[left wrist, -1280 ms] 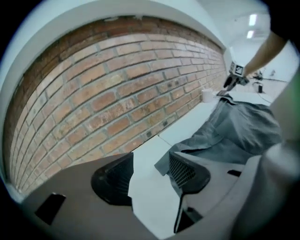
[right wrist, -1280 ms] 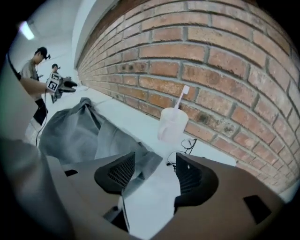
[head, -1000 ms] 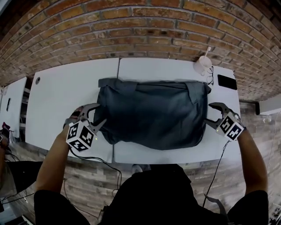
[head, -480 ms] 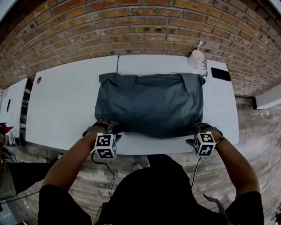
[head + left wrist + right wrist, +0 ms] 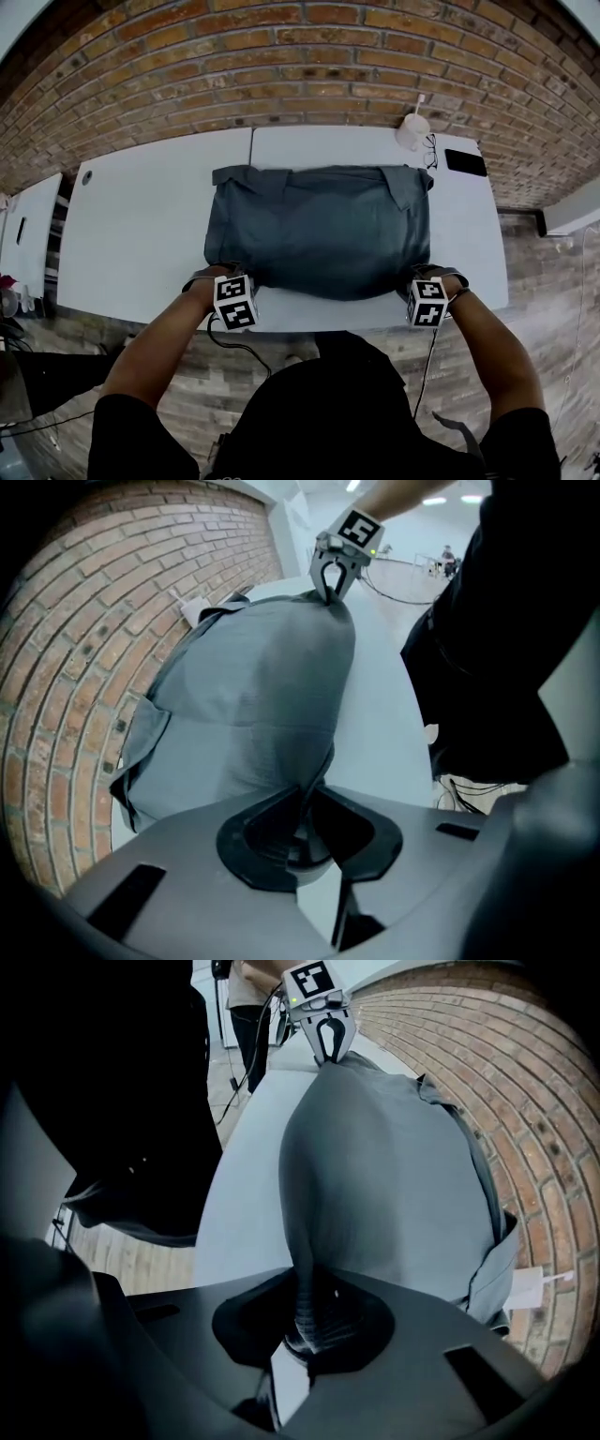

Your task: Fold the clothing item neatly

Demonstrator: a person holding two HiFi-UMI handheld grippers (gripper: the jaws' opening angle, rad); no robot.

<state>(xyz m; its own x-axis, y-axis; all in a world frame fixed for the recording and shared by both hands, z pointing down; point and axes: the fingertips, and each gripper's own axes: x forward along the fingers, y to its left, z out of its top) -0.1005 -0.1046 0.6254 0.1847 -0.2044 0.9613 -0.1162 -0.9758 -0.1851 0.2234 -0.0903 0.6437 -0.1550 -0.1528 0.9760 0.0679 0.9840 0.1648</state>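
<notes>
A dark grey-blue garment [image 5: 319, 230] lies spread flat on the white table [image 5: 141, 216], its folded-in sleeves at the far corners. My left gripper [image 5: 234, 275] sits at the garment's near left corner and my right gripper [image 5: 427, 275] at the near right corner. Both jaws have just been closing. In the left gripper view the left gripper [image 5: 305, 803] pinches a ridge of the fabric [image 5: 253, 686]. In the right gripper view the right gripper [image 5: 305, 1312] clamps a bunched fold of the cloth [image 5: 375, 1166]. Each gripper view shows the other gripper across the hem.
At the table's far right stand a white cup [image 5: 412, 131], a pair of glasses [image 5: 431, 150] and a black phone [image 5: 466, 162]. A brick wall [image 5: 281, 66] runs behind the table. The table's front edge is just under both grippers. A second white table [image 5: 28, 234] stands to the left.
Both grippers came in from the garment's sides, dropped to its near corners and went from open to shut on the fabric.
</notes>
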